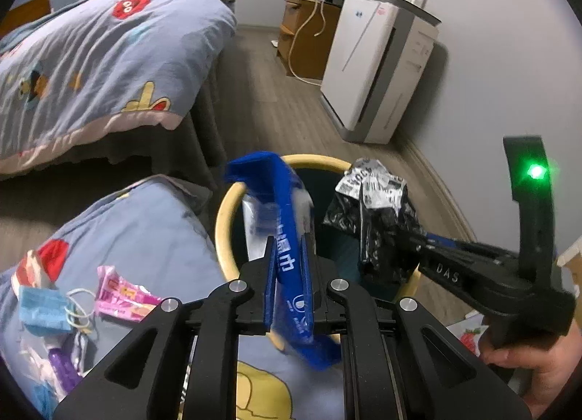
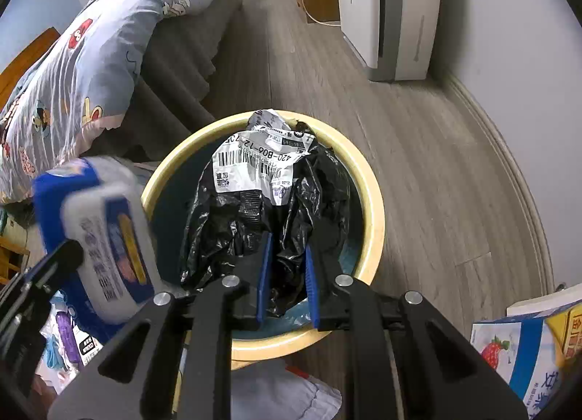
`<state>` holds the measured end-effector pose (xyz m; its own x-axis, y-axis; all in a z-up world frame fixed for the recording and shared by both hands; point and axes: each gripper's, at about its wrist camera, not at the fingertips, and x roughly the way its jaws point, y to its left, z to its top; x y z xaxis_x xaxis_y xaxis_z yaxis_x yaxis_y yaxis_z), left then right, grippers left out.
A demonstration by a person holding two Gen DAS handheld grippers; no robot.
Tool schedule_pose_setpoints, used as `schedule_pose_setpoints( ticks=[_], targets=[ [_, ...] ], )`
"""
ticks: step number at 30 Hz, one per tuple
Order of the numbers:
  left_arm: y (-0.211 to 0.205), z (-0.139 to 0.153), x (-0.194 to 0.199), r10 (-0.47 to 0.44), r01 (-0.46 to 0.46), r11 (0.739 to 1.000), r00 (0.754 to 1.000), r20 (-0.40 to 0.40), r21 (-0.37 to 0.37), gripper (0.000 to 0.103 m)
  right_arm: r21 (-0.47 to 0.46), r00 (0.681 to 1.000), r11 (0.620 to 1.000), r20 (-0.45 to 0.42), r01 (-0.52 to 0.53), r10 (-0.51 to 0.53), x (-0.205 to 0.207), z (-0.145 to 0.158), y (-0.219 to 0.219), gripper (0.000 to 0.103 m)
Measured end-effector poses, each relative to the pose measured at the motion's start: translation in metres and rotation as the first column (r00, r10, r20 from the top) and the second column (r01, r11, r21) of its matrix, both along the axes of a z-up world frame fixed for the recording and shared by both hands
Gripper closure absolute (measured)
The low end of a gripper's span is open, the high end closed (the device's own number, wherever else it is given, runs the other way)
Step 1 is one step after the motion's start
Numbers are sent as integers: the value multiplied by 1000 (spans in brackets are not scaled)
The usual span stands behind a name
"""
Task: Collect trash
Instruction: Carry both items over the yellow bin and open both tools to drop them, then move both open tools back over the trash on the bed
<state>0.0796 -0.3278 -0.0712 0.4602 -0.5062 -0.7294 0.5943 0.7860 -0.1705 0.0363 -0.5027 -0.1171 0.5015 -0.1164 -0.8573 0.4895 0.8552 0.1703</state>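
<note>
1. We see the left tongs (image 1: 289, 267) clenched on a blue-and-white plastic wet-wipe packet (image 1: 287, 238), which stands up between the blue pads and juts over the near-left rim of the round bin with a pale yellow rim (image 1: 223, 216).
2. From the right wrist view, the same packet (image 2: 105, 238) hangs at the left edge of the bin (image 2: 374, 216), its white printed face turned toward us.
3. We see the right tongs (image 2: 287, 270) grasping a crumpled black plastic mailer bag with a white barcode label (image 2: 254, 201), pinched between the two blue pads.
4. That bag sits directly above the bin's dark opening; from the left wrist view it (image 1: 374, 216) hovers over the right side of the rim, held at the tip of the right tongs (image 1: 411, 249).
5. A green light (image 1: 535, 171) glows on the black upright part of the right tool, and we catch the person's right hand (image 1: 538, 361) gripping the handle below it.
6. On the blue cartoon-print quilt (image 1: 145, 230) at lower left more litter lies loose: a pink snack wrapper (image 1: 123, 292), a blue face mask with white loops (image 1: 47, 310) just beside it, and a purple wrapper (image 1: 63, 369) nearer us.
7. The bin stands on the grey wood-look floor (image 2: 418, 150), close against the bed.
8. Farther back, a tall white air purifier (image 1: 374, 70) stands by the wall, with a wooden cabinet (image 1: 309, 38) beyond it.
9. At lower right in the right wrist view, a blue-and-white carton with a strawberry picture (image 2: 516, 358) pokes in.
</note>
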Motion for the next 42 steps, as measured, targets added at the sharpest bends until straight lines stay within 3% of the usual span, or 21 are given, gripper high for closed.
schedule_pose_setpoints(
  ticks=[4, 7, 14, 16, 18, 21, 24, 35, 42],
  targets=[
    [0, 0, -1, -2, 2, 1000, 1000, 6, 0, 90, 5, 1000, 1000, -1, 14, -14, -1, -1, -2, 77],
    [2, 1, -1, 5, -5, 1000, 1000, 4, -1, 84, 0, 1000, 1000, 1, 22, -22, -2, 0, -3, 68],
    [13, 7, -1, 40, -40, 999, 999, 34, -1, 45, -19, 999, 999, 16, 35, -35, -2, 5, -2, 34],
    [17, 11, -2, 55, -55, 998, 997, 57, 4, 35, -32, 999, 999, 32, 43, -42, -2, 8, -1, 16],
    [22, 14, -2, 69, -69, 998, 995, 76, 6, 22, -44, 998, 998, 49, 52, -50, -3, 12, 0, 5],
    [31, 19, -3, 88, -89, 996, 991, 102, 11, 12, -59, 996, 997, 74, 53, -49, -2, 18, 4, 6],
    [42, 22, -4, 107, -110, 994, 986, 125, 22, 10, -59, 996, 997, 83, 48, -43, 0, 21, 9, 6],
    [94, 37, -14, 186, -200, 978, 965, 186, 63, 5, -81, 990, 997, 141, 6, 5, 7, 36, 43, 6],
    [135, 44, -23, 236, -259, 962, 946, 224, 83, 5, -116, 981, 991, 172, -68, 88, 17, 46, 86, 6]
  ],
)
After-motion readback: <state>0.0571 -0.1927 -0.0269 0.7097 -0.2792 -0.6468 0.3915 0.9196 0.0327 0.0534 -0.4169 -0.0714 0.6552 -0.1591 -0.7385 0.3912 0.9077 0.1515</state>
